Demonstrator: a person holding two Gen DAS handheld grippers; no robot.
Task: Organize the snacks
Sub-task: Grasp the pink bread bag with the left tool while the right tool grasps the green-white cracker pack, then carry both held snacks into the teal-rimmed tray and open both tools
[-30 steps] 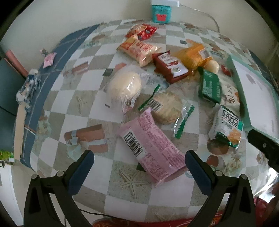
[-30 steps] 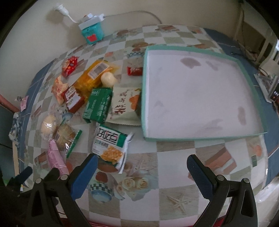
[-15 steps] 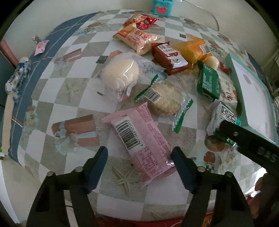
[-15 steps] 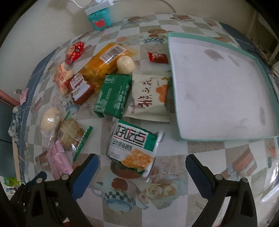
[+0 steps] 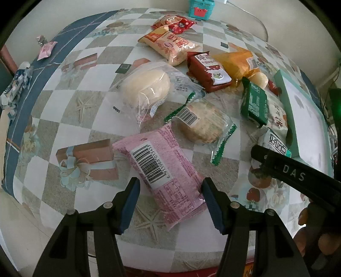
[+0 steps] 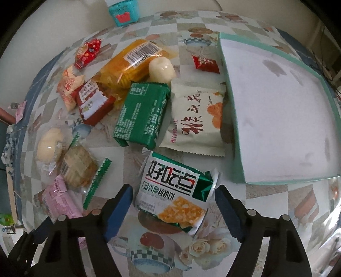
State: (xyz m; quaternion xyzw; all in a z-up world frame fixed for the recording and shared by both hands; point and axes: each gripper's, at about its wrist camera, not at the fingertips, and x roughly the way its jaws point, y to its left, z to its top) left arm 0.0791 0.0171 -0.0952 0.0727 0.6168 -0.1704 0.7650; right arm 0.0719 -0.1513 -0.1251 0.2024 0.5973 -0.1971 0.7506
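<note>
A pink snack packet (image 5: 162, 170) with a barcode lies on the checked tablecloth, its near half between the blue pads of my left gripper (image 5: 170, 202). Those jaws are closing; the right pad is at the packet's edge and the left pad stands a little off it. In the right wrist view a green and white biscuit packet (image 6: 172, 191) lies between the fingers of my right gripper (image 6: 173, 204). These jaws are closing too, with a gap on each side. A teal-rimmed white tray (image 6: 234, 166) sits just right of that packet.
Several more snacks lie in between: a bun in clear wrap (image 5: 147, 89), a round cracker (image 5: 200, 123), a dark red packet (image 5: 208, 72), a green packet (image 6: 140, 113) and a cream packet (image 6: 198, 119). A teal box (image 6: 123, 10) stands by the far wall. The table's near edge runs under both grippers.
Both grippers have come down toward the table and narrowed. The left now straddles the pink packet; the right has shifted left until the green and white packet lies between its fingers.
</note>
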